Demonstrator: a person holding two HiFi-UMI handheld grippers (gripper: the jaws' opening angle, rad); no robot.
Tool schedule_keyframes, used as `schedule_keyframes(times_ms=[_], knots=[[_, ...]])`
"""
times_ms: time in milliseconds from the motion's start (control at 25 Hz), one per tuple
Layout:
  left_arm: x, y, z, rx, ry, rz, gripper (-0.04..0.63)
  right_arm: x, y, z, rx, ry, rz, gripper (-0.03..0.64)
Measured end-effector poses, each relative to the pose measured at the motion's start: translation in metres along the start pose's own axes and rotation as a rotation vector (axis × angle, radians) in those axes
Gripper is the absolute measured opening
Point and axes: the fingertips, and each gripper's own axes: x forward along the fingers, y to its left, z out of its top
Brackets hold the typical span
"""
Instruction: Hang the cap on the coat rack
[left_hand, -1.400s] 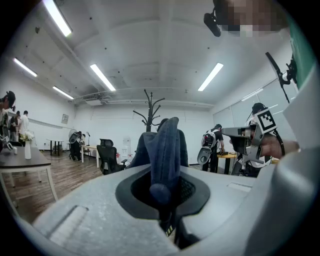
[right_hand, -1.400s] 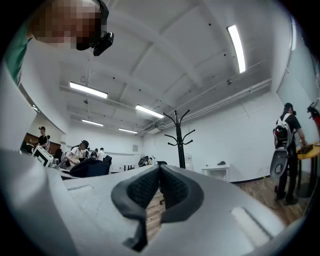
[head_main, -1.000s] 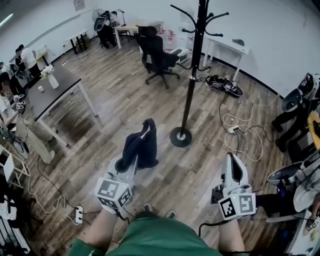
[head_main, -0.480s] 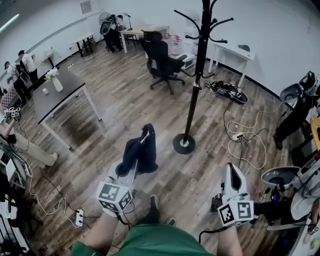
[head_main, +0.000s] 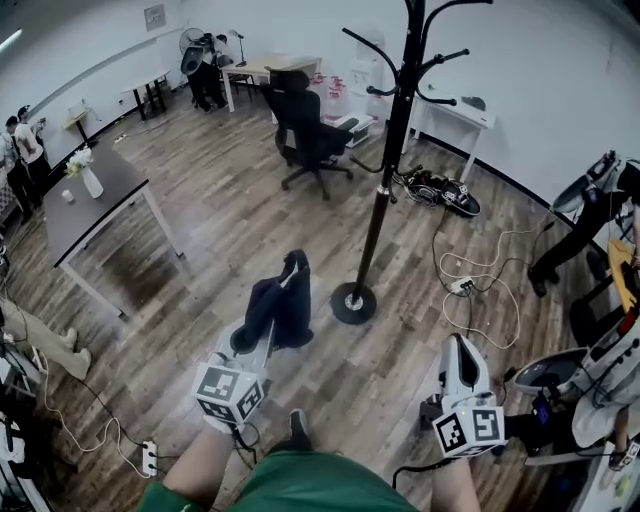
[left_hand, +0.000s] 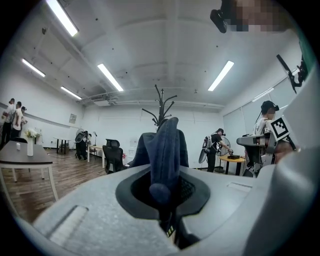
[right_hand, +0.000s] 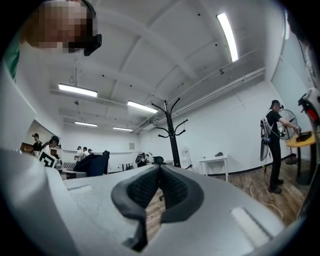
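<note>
Both fingers of the left gripper (left_hand: 165, 186) pinched the dark cap (left_hand: 165, 145), carried level. The right gripper (right_hand: 160, 175) had its fingers pressed together, empty. With the coat rack (head_main: 385, 170) standing near, ahead and to the right, the smart play was to raise the cap above a free hook (head_main: 368, 50), then lower it on.

A wooden floor (head_main: 230, 200) is recorded. The coat rack (head_main: 386, 170), a black office chair (head_main: 305, 125) and a dark-topped desk (head_main: 88, 203) are stood on it. A white power strip (head_main: 461, 285) with trailing cables is laid near the rack's base.
</note>
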Motion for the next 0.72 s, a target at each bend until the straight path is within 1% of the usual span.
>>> schedule_keyframes(times_ms=[200, 400, 560, 720], knots=[[0.045, 0.029, 0.001, -0.01, 0.001, -0.034, 0.026, 0.04, -0.002, 0.001, -0.013, 0.003, -0.04, 0.003], [0.08, 0.061, -0.005, -0.029, 0.01, -0.066, 0.026, 0.078, 0.003, -0.008, -0.011, 0.029, -0.073, 0.003], [0.1, 0.092, -0.012, -0.044, 0.016, -0.084, 0.026, 0.105, 0.018, -0.016, -0.02, 0.047, -0.089, 0.003], [0.113, 0.113, -0.021, -0.081, 0.026, -0.08, 0.026, 0.126, 0.023, -0.023, -0.029, 0.075, -0.101, 0.003]])
